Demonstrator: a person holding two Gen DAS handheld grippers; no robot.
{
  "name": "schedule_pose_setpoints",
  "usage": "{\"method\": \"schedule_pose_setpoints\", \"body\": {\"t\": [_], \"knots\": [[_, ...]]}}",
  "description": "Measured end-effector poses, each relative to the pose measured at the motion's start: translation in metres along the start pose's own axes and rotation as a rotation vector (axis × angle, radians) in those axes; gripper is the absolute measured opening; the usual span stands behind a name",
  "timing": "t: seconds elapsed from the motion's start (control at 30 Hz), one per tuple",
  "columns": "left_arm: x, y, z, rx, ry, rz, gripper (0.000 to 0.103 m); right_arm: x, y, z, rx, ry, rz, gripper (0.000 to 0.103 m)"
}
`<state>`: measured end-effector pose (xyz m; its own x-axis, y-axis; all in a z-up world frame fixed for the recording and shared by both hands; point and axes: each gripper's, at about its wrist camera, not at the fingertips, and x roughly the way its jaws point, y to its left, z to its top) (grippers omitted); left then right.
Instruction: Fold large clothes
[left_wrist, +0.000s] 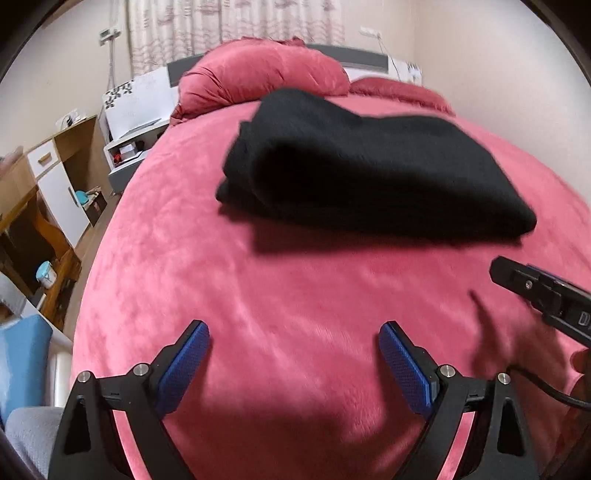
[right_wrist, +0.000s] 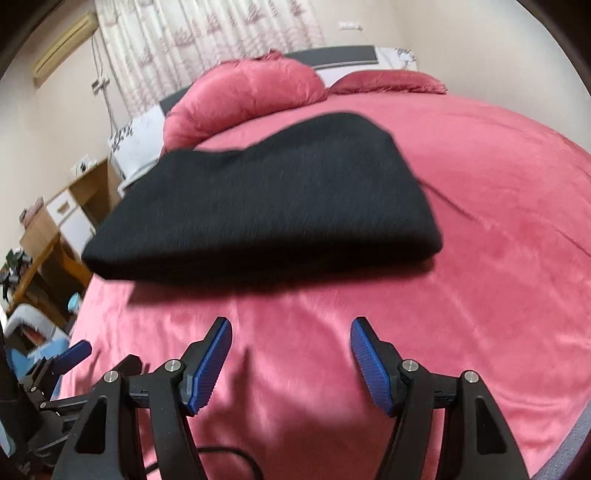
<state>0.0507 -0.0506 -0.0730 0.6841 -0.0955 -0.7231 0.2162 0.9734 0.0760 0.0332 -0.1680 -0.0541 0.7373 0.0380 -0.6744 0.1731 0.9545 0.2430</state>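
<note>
- Pink-covered bed (left_wrist: 258, 295) filling both views, curtains (left_wrist: 221, 29) and wooden desk (left_wrist: 44, 177) behind.
- Black garment (left_wrist: 369, 177), already a thick folded bundle, lying mid-bed, nearer the pink pillow (left_wrist: 258, 77) than the tongs.
- Left tongs (left_wrist: 293, 363) short of the garment, blue pads (left_wrist: 184, 365) spread apart, nothing between.
- Right tongs (right_wrist: 291, 363) likewise short of the garment, parted and empty.
- Likely between folds, or close to finished.
- Next, if another fold is wanted: reaching to the garment's near edge, pinching all layers at two corners, lifting evenly to avoid slumping.
</note>
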Motion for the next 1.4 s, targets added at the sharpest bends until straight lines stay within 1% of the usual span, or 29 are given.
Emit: {"method": "schedule_pose_setpoints", "body": {"t": [0.07, 0.13, 0.23, 0.33, 0.47, 1.4], "knots": [[0.004, -0.005, -0.001, 0.022, 0.017, 0.034, 0.096, 0.003, 0.002, -0.010, -0.007, 0.015, 0.001, 0.069], [0.004, -0.007, -0.004, 0.028, 0.013, 0.043, 0.096, 0.006, 0.004, -0.016, -0.019, 0.025, -0.013, 0.070], [0.004, -0.006, -0.007, 0.021, 0.010, 0.039, 0.098, 0.009, 0.007, -0.020, -0.040, 0.017, -0.037, 0.070], [0.007, 0.001, -0.006, -0.007, 0.025, 0.020, 0.101, 0.010, 0.010, -0.022, -0.059, 0.014, -0.058, 0.071], [0.010, 0.007, -0.007, -0.033, 0.038, -0.006, 0.101, 0.010, 0.011, -0.025, -0.065, 0.013, -0.058, 0.072], [0.008, 0.004, -0.008, -0.018, 0.032, 0.002, 0.101, 0.008, 0.012, -0.028, -0.063, 0.015, -0.059, 0.072]]}}
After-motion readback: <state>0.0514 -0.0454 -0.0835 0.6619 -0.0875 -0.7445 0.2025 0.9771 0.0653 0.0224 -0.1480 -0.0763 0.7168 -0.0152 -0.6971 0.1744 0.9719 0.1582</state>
